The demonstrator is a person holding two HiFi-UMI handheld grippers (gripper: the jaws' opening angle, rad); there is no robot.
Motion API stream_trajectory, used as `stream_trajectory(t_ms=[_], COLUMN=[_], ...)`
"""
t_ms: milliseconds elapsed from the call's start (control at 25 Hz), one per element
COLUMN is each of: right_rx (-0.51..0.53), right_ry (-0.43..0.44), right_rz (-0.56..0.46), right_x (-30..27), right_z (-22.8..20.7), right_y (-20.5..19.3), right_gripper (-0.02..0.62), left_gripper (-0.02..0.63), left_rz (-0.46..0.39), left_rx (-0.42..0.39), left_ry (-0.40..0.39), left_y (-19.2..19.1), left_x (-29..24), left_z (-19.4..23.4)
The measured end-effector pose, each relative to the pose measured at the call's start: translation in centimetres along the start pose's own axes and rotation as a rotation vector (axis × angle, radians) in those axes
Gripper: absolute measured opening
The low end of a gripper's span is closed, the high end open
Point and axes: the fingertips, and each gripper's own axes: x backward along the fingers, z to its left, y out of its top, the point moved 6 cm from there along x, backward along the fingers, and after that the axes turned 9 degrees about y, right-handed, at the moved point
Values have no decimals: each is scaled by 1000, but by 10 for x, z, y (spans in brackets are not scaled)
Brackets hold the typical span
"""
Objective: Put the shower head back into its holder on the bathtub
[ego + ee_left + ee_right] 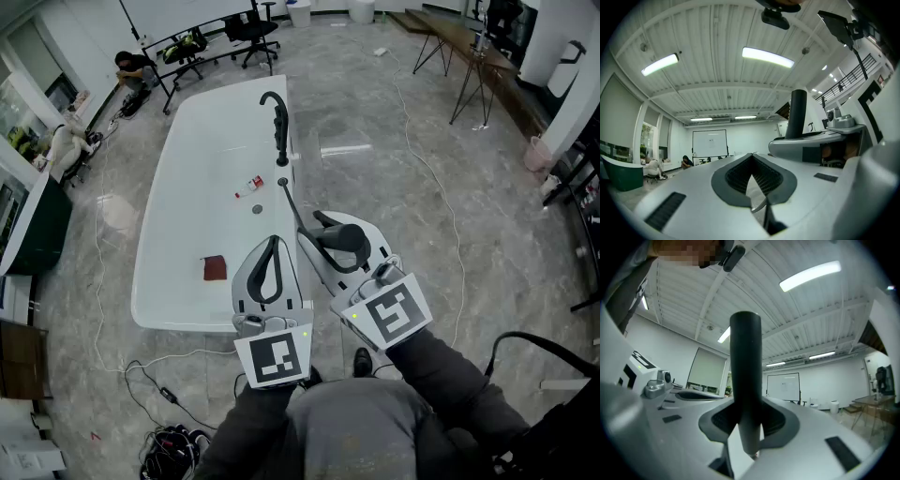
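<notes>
Grey stone-pattern floor of a large hall, with a white bathtub (187, 159) set lengthwise at centre-left of the head view. Black faucet (277, 122) upright on the tub's right rim; just nearer, a small dark fitting (283, 182) in the same rim. Inside the tub: small red-and-white bottle (248, 187), round drain (257, 209), dark red cloth (215, 268), all apart from each other.

Right gripper (323, 232): fingers closed on the black shower head (746, 380), clamped on its cylindrical handle, upright between them in the right gripper view. Holds it over the floor just beside the tub's near right corner, clear of the rim. Thin dark hose (293, 208) from the fitting toward the held shower head.

Left gripper (273, 246): fingers closed tip to tip, nothing between them. Sits just left of the right gripper, over the tub's near right corner in the head view.

Background: office chairs (253, 36) and a crouching person (131, 67) beyond the tub's far end, tables (469, 47) at upper right, whiteboard (709, 143) on the far wall.
</notes>
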Motion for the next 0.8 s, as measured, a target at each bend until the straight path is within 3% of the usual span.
stream_trajectory(t_ms=[440,800], right_rx=[-16,-29], right_ry=[-9,6], right_rz=[0,-57], right_x=[4,15], right_z=[-10,-22], right_y=[-4,-3], right_gripper=[121,121], left_gripper=[2,2], left_rz=[16,19], left_rx=[0,0], left_ry=[11,36], left_y=[-6,-10], left_x=[-5,-6], left_z=[-7,-17])
